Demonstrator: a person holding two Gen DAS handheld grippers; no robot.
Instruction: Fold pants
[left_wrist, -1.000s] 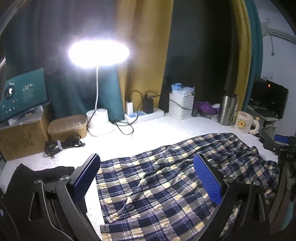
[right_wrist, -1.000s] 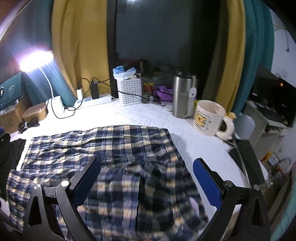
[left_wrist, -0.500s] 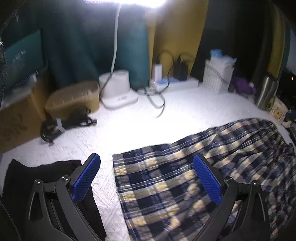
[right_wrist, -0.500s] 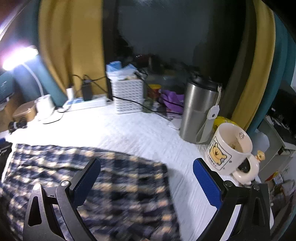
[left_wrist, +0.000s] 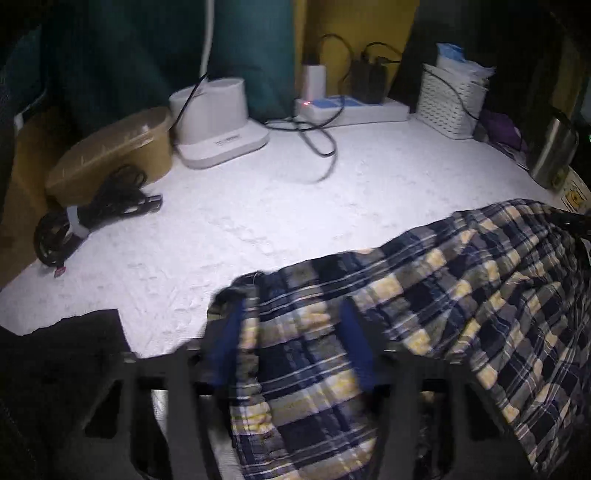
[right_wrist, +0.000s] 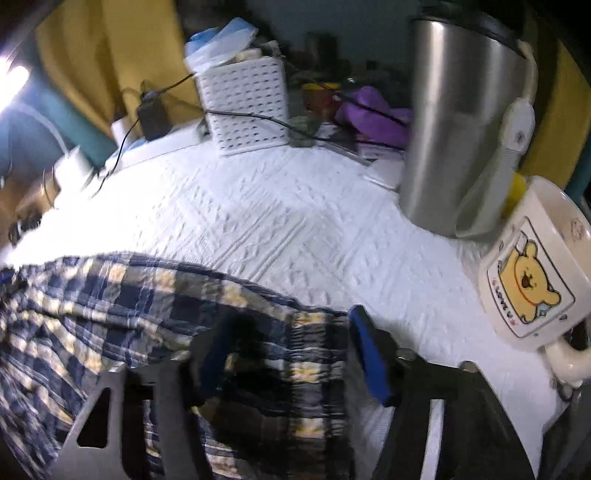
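Pants: the navy, yellow and white plaid cotton pants (left_wrist: 436, 302) lie rumpled across the near half of the white textured desk (left_wrist: 280, 206), far edge lifted into a ridge.
Left claw: the left claw (left_wrist: 291, 339) has just been closing; its blue pads straddle a bunched far-left corner of the plaid. Whether they already pinch it, I cannot tell through the blur.
Right claw: the right claw (right_wrist: 291, 350) has also just been closing, with the gathered elastic band at the far-right corner between its pads; grip not confirmed.
Risk 1: a shallow bite catching only 1 layer, so the corner slips out on lifting.
Risk 2: uneven pulls by the 2 claws would skew the fold.
Risk 3: the cream bear-print ceramic mug (right_wrist: 535, 266) and tall steel tumbler (right_wrist: 461, 122) stand just right of the right claw; a sweep could topple them.
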